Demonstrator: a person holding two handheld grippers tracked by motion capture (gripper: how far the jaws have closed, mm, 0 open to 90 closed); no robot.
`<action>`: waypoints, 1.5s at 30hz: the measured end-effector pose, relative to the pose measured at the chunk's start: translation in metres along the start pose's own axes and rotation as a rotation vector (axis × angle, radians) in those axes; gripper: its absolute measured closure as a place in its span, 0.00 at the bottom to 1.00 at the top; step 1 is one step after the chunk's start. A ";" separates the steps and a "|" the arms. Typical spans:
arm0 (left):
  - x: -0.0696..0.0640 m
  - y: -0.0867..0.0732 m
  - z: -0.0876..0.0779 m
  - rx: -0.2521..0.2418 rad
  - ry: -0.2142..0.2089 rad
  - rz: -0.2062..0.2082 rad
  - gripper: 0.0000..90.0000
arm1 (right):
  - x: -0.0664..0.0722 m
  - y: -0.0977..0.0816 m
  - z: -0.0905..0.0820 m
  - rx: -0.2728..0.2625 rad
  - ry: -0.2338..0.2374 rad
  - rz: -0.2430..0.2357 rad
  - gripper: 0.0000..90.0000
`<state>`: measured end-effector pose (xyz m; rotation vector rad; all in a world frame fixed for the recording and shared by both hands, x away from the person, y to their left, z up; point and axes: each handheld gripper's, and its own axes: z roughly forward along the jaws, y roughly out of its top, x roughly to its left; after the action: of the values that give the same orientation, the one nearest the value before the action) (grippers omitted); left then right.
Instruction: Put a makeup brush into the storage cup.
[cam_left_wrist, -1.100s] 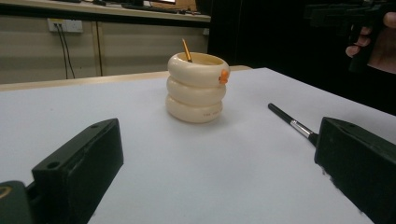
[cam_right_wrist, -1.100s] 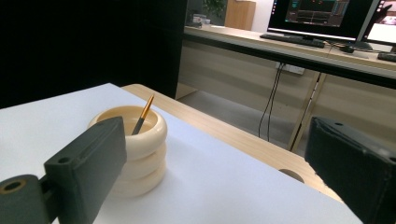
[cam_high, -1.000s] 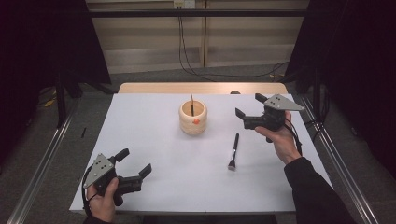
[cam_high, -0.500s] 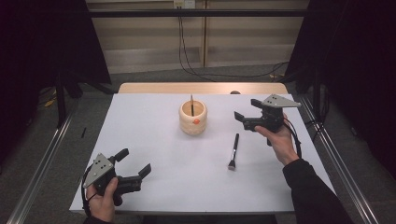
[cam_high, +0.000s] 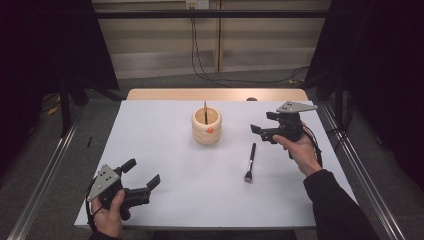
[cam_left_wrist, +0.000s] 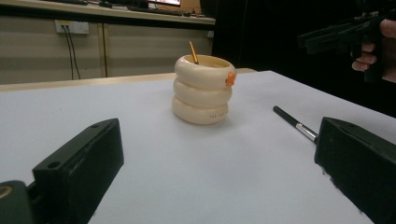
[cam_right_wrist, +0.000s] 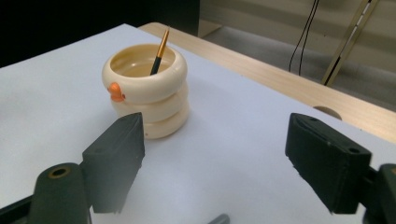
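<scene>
**Q:** White covering spreads over the bench (cam_high: 165, 150), with bare wood along its far edge and dark curtains either side. What stands on it?

**A:** A cream holder (cam_high: 206, 125) shaped like three stacked rings stands near the middle, closer to the far edge. It bears a small orange knob, and a thin gold-tipped brush (cam_high: 205, 112) leans inside it. A black makeup brush (cam_high: 250, 162) lies flat on the covering, to the right of the holder and nearer the front edge, its bristles toward the person.

**Q:** Where are the hands?

**A:** The left hand-held gripper (cam_high: 141, 174) rests by the front left corner, jaws spread wide and empty, pointing toward the holder. The right hand-held gripper (cam_high: 261, 132) hovers off the covering near the right edge, just beyond the makeup brush's handle tip, aimed at the holder. Its jaws have just been closing somewhat, yet remain parted with nothing between them.

**Q:** Is the makeup brush touched?

**A:** No, it lies apart from both.
</scene>
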<state>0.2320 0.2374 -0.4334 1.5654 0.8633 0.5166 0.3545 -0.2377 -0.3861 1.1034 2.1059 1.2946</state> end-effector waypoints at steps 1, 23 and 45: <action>0.000 0.000 0.000 0.001 0.003 0.001 0.01 | 0.000 0.000 0.000 0.027 -0.003 0.005 0.22; -0.001 0.000 0.003 0.022 -0.009 0.020 0.02 | 0.000 -0.011 0.020 0.386 0.024 0.057 0.31; -0.002 0.000 0.003 0.016 -0.026 0.025 0.01 | -0.004 -0.009 0.049 0.673 0.048 0.187 0.43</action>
<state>0.2333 0.2342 -0.4333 1.5965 0.8312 0.5077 0.3875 -0.2163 -0.4172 1.5713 2.6090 0.6786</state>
